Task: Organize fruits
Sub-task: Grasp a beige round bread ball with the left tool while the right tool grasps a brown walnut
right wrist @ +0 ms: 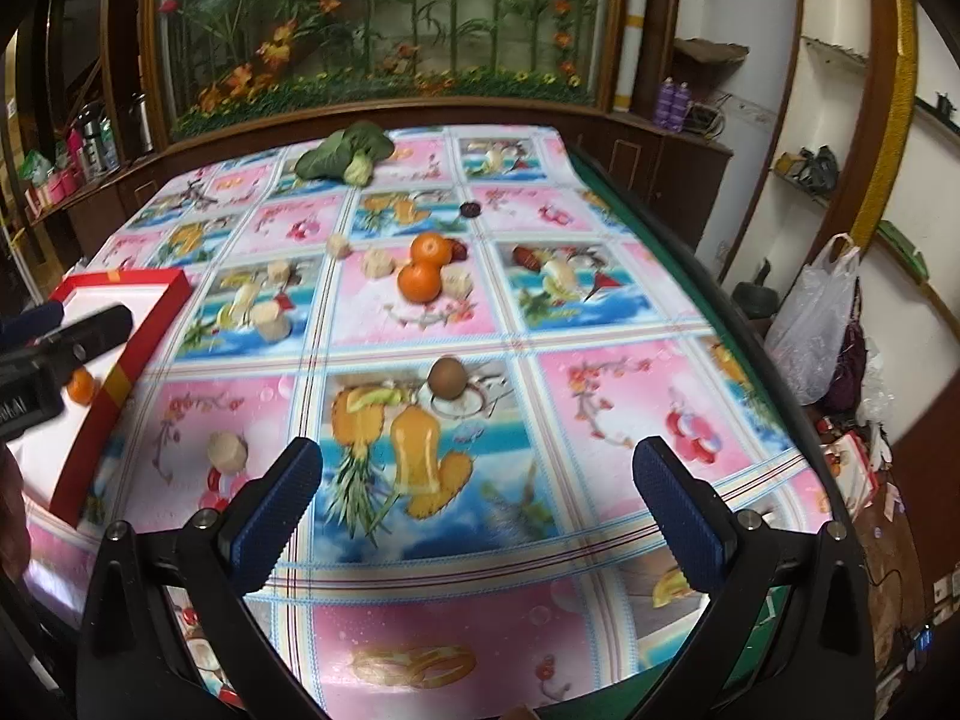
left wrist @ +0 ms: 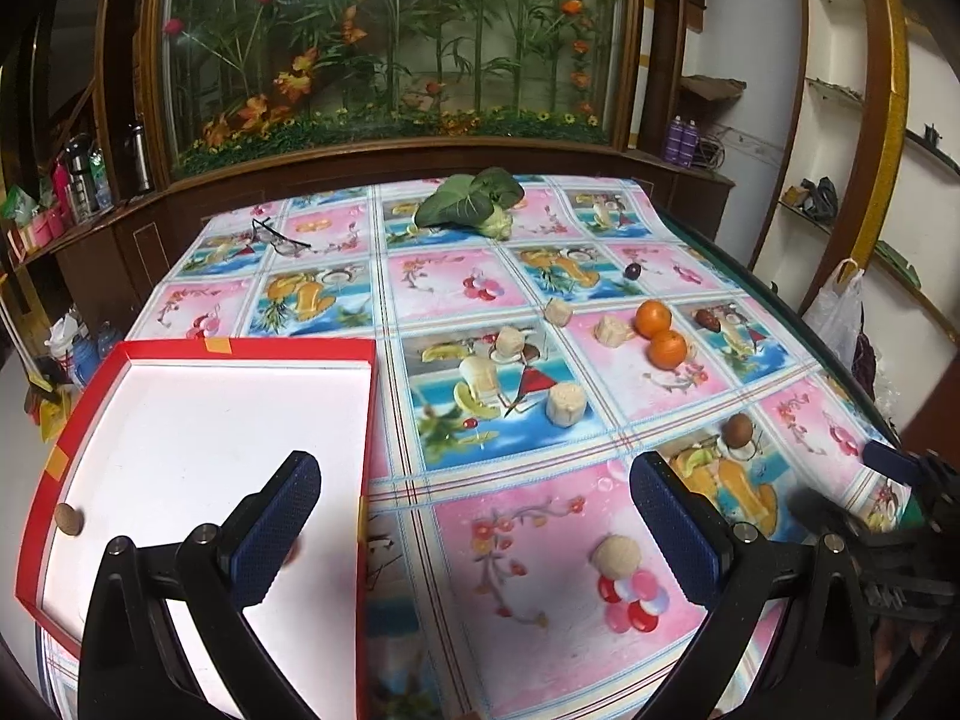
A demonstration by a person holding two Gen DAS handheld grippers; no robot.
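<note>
Red tray [left wrist: 72, 432] on the worktop's [left wrist: 540, 630] left, nearly bare; one small brown fruit [left wrist: 68, 521] inside. Two oranges [left wrist: 660, 333] touching, mid-worktop: firm, likely to roll, so I'd grip across the middle. Pale cut chunks [left wrist: 564, 403] look soft. Left tool [left wrist: 474, 516] and right tool [right wrist: 477, 492] both spread wide, holding nothing.

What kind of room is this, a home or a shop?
Probably a lived-in home. A table under a fruit-print tablecloth stands before a wooden cabinet with a glass-fronted artificial flower display. Flasks crowd a side shelf, and a plastic bag hangs nearby.
</note>
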